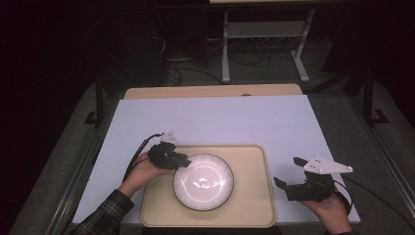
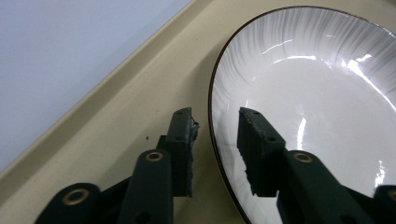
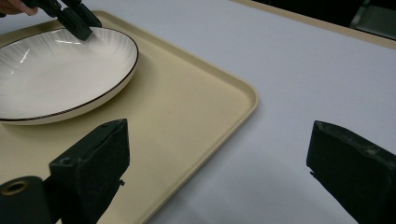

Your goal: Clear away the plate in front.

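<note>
White plate (image 1: 203,182) straddled by left claw (image 1: 182,161)

The high view is dim at the edges: the room behind and the floor at both sides sink into near black, while light from above falls on the pale bench (image 1: 215,122). The glossy plate (image 1: 203,182) throws back white streaks of glare there, and long bright streaks in the left gripper view. In both gripper views the near black jaws are soft and out of focus; in the right gripper view shadows are faint.
</note>
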Tool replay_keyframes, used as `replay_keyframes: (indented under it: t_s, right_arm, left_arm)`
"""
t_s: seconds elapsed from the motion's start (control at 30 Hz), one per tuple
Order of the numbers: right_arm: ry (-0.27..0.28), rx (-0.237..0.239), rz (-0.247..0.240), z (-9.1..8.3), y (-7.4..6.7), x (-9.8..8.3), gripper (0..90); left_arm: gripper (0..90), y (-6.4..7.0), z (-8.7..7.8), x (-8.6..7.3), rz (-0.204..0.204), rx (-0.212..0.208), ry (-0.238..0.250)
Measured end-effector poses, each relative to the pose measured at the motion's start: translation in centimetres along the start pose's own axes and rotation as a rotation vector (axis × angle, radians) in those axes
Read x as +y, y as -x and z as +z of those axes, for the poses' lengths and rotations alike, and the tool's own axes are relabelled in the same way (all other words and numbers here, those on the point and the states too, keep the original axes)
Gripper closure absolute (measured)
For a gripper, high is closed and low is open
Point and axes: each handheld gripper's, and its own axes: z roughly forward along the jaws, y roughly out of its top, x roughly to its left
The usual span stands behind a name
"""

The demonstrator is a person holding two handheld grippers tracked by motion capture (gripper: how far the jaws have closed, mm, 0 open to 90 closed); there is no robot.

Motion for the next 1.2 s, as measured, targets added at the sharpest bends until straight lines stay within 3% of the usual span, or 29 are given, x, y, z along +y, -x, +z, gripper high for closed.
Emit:
replay_keyframes:
  t_s: [0.03,0.17,0.4,0.43,0.47,0.57,0.63,0.93,1.2]
  right_arm:
    - [0.001,0.0,0.001,0.0,0.0,0.0,5.3]
    - [0.0,-0.001,-0.001,0.0,0.0,0.0,5.4]
    - [-0.001,-0.002,-0.002,0.0,0.0,-0.1,5.4]
    - [-0.001,-0.002,-0.003,0.0,0.0,-0.1,5.3]
    - [-0.002,-0.002,-0.003,0.0,0.0,-0.1,5.4]
    - [-0.004,-0.001,-0.002,0.0,0.0,0.0,5.4]
    - [-0.005,0.001,-0.003,0.0,0.0,-0.1,5.4]
    - [-0.002,0.0,-0.005,-0.1,0.0,-0.1,5.3]
    - [-0.007,0.002,-0.005,0.0,0.0,-0.2,5.4]
  left_arm:
    - [59.9,0.1,-0.1,0.0,0.019,0.019,-0.005]
    - [49.1,0.3,-0.3,0.0,0.046,0.026,0.001]
    - [23.2,0.4,-0.5,0.0,0.056,0.037,0.022]
    - [23.2,0.3,-0.5,0.0,0.056,0.037,0.024]
    - [16.8,0.3,-0.5,0.1,0.053,0.037,0.026]
    - [12.0,0.3,-0.6,0.1,0.061,0.038,0.024]
    - [0.9,0.3,-0.5,0.1,0.058,0.052,0.018]
    - [0.0,0.6,-1.2,0.2,0.074,0.059,0.034]
    - [0.0,0.6,-3.3,0.2,0.07,0.082,0.104]
